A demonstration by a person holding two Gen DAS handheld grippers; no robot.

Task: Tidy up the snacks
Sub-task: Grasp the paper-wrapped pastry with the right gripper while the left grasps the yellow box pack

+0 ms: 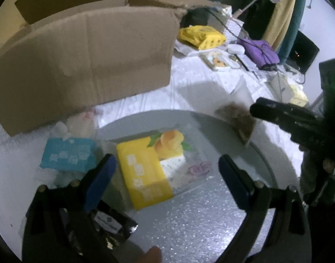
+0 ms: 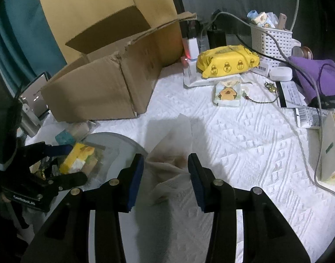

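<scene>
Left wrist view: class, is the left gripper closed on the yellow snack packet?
No: the left gripper stands wide open, its blue pads apart on either side of the yellow snack packet.

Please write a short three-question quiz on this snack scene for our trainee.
1. True or false: the left gripper is shut on the yellow pack.
2. What lies between the right gripper's jaws: A tissue, B purple bag, C basket?
3. What big thing stands behind the round tray?

Key: 1 false, its jaws stand open; 2 A; 3 the cardboard box.
</scene>
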